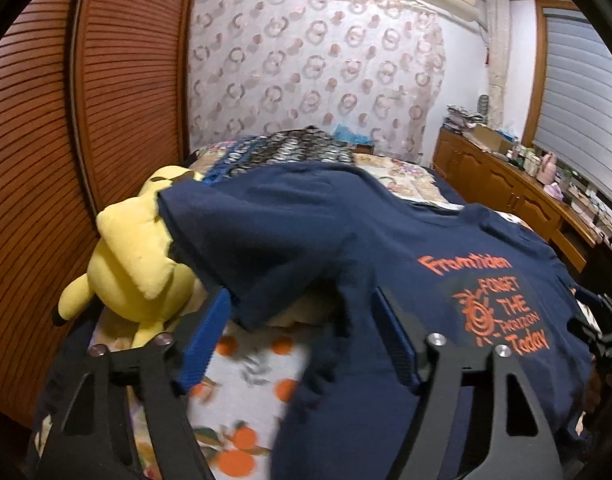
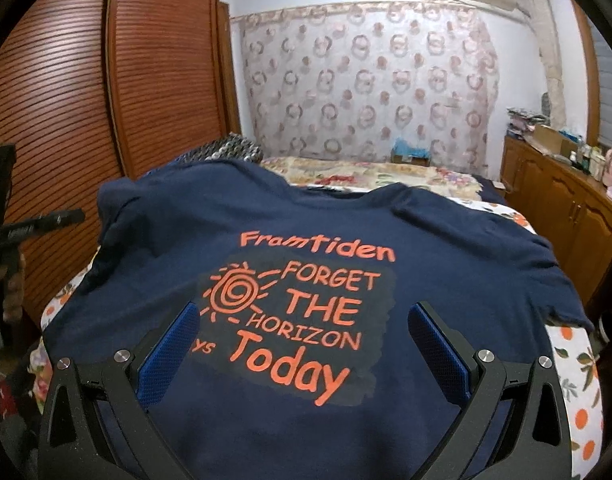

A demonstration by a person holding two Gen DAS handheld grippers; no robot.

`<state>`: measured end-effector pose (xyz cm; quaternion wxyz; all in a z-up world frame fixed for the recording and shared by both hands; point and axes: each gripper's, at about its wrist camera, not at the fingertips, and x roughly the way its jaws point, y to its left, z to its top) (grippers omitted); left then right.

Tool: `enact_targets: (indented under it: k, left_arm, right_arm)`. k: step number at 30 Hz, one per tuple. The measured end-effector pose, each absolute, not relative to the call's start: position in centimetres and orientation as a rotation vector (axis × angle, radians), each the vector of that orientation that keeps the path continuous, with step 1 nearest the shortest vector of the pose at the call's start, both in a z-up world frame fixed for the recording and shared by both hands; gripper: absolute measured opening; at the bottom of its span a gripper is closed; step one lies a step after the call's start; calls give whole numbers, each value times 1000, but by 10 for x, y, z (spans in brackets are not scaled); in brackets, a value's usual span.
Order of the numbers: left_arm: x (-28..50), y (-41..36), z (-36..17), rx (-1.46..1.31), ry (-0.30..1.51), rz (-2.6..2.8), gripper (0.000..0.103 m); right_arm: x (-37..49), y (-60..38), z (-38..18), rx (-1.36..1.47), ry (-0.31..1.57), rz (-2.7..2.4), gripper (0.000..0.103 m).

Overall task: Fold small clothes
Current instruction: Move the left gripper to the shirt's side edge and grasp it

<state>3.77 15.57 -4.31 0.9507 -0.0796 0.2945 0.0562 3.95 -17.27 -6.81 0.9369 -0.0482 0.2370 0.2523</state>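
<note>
Lying print-up on the bed (image 2: 578, 360), the navy T-shirt (image 2: 446, 232) runs collar-away from both wide-open, empty grippers, its loose sleeve directly ahead of the left gripper (image 1: 301, 300), the right gripper (image 2: 303, 316) over the print.

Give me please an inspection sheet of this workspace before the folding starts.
Surface: bed with orange-fruit print sheet.
Job's things: navy blue cotton T-shirt with orange print spread print-up; its left sleeve lies over the toy.
Clutter: yellow plush toy; dark patterned blanket behind.
Grippers: left gripper open at the shirt's sleeve side; right gripper open over the print.
Cables: nothing seen.
Surroundings: brown louvred wardrobe, patterned curtain, wooden sideboard.
</note>
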Motion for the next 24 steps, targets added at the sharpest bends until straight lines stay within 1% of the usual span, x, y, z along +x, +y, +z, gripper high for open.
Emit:
enact_targets:
  k: [7,9,14,16,17,19,20,21,22,24]
  left_arm:
    - [67,200,-37,-190,622,139,55]
    - [76,211,-37,-202,629,142,52]
    - [99,232,-47,-221,675,163,51]
    - [106,236,-52,-222,692,154,42]
    - [107,237,-53,-230,695,150,40]
    - [109,240,-54,-243,692,143,27]
    - [109,243,-55,-245,691,145,23]
    - [109,245,-54,-244,690,144,15]
    - [108,245,-52,-241,683,145,10]
    - [106,244,-48,-227,673,137,6]
  right_arm:
    - [57,-163,-63,-146,515,522,103]
    - [55,-162,-64,-154,511,522,103]
    - [56,-157,-71,-178,506,514,103]
    - [56,-158,-72,-166,519,517,103]
    - [57,-157,-71,-166,519,516,103]
    - [58,-156,-71,-168,520,513,103]
    - [60,-155,-71,-168,523,512,103]
    - [61,-155,-71,-166,527,513,103]
    - [59,-155,-71,-164,529,510,103]
    - [61,-155,-71,-164,527,512,103]
